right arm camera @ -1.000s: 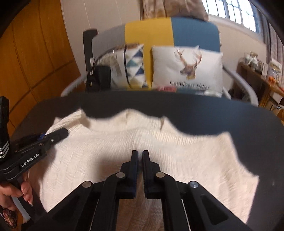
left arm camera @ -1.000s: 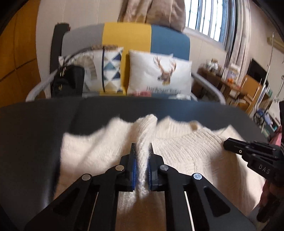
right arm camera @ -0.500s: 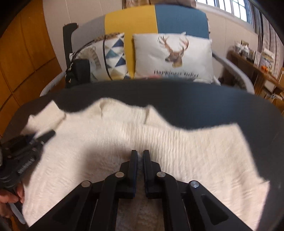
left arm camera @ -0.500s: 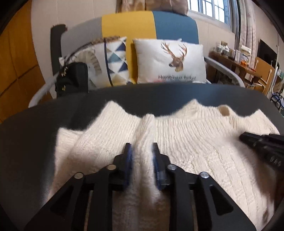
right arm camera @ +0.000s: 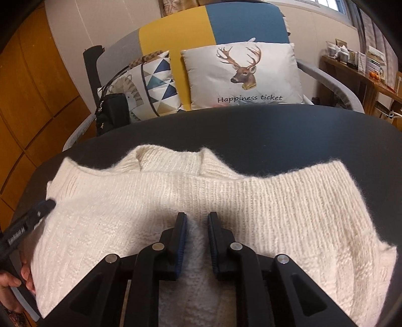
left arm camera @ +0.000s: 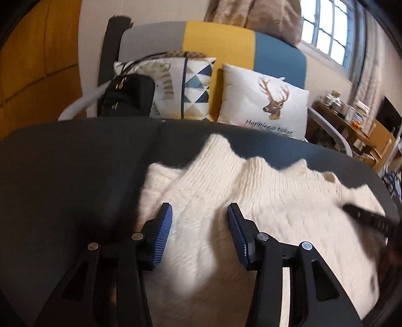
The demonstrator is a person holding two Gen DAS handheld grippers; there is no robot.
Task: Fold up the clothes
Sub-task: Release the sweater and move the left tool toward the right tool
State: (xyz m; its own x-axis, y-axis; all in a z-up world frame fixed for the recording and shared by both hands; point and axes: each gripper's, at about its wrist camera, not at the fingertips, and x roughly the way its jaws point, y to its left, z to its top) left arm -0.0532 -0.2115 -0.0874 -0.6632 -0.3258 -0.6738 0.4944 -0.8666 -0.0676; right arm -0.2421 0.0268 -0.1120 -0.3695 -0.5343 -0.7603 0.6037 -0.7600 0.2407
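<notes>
A cream-white chunky rib-knit sweater [right arm camera: 226, 201] lies spread flat on a round, matte dark-grey table [right arm camera: 289, 130], its fuzzy ribbed collar toward the far edge; the knit rumples into soft peaks along that edge. The left gripper [left arm camera: 199, 232], black with ribbed blue pads, has just been opening: its jaws stand well apart over the sweater's left part, with knit below them but nothing pinched. The right gripper [right arm camera: 196, 239] has also just been opening; its jaws are parted only narrowly, a raised fold of knit sits between the pads, and whether they still press it cannot be told. Beyond the table stands an armchair [right arm camera: 238, 22] upholstered in grey, yellow and blue panels, holding a white deer-print cushion [right arm camera: 246, 73], a triangle-patterned cushion [right arm camera: 155, 83] and a black handbag [right arm camera: 113, 113].
</notes>
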